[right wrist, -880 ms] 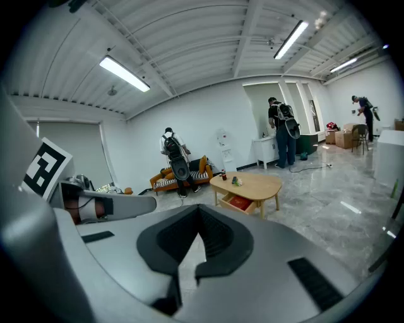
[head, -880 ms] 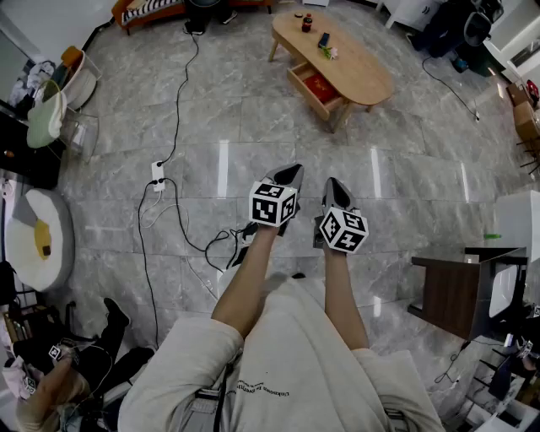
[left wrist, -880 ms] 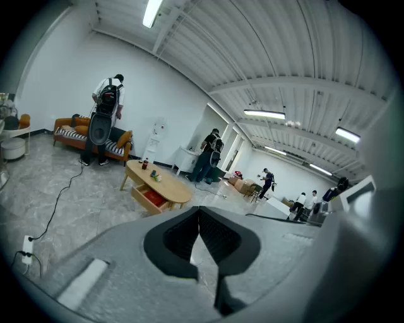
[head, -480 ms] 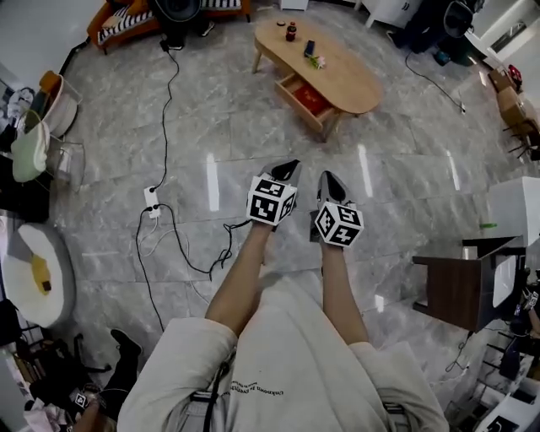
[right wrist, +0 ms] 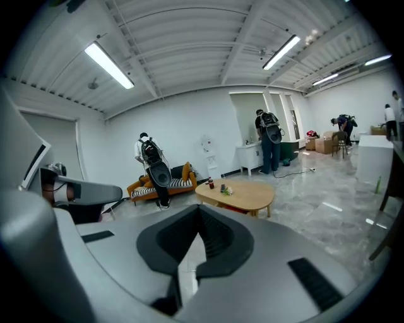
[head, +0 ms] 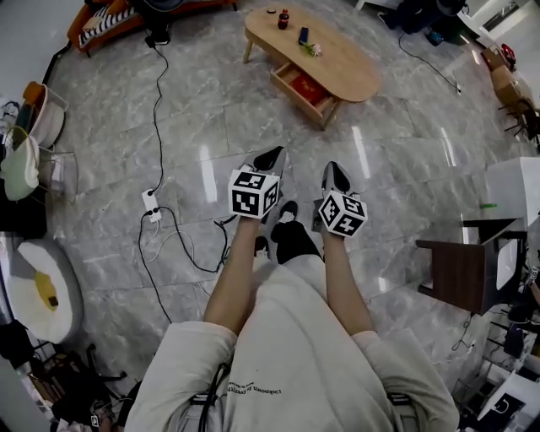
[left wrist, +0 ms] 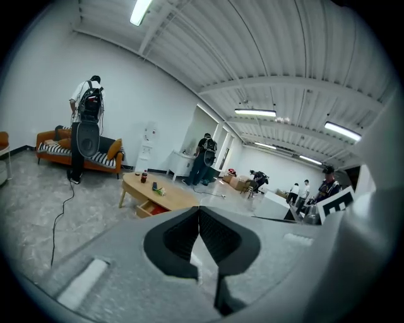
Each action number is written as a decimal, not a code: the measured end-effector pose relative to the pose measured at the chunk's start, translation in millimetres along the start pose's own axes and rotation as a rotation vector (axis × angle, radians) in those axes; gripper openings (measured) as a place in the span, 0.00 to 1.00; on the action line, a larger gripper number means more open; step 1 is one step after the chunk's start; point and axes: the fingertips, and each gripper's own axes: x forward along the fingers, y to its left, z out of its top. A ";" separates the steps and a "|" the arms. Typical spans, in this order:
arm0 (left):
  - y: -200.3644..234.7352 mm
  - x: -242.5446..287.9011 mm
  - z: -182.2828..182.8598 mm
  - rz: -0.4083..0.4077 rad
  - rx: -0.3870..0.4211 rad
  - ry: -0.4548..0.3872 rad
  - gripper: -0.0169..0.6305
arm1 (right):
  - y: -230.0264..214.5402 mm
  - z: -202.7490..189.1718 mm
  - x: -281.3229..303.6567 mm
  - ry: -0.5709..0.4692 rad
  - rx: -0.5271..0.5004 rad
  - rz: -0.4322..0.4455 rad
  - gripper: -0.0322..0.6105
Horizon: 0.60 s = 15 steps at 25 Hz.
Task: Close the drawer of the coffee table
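Left gripper [left wrist: 199, 209]: I read the jaws as pressed together at the tips, nothing between them. Right gripper [right wrist: 199, 208]: same, jaws together, empty. In the head view I see both held side by side, pointing forward over the grey tiled floor [head: 405, 169] and touching nothing. The coffee table [head: 346, 67] stands well ahead of them, near the top of that view, an oval wooden top on wooden legs. Its drawer [head: 297, 91] is pulled out on the side facing the grippers, with something red [head: 310, 87] lying inside. On the tabletop I note a small bottle [head: 283, 18] and a dark flat thing [head: 303, 35]. Left of the grippers, a black cable [head: 159, 110] runs across the floor to a white power strip [head: 149, 205]. An orange sofa [head: 94, 24] sits at the far top left; in the left gripper view a person [left wrist: 85, 126] stands in front of it.
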 end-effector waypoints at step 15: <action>56.8 87.1 31.7 -0.005 -0.021 0.014 0.04 | -14.0 29.0 116.5 -0.014 0.157 -0.016 0.07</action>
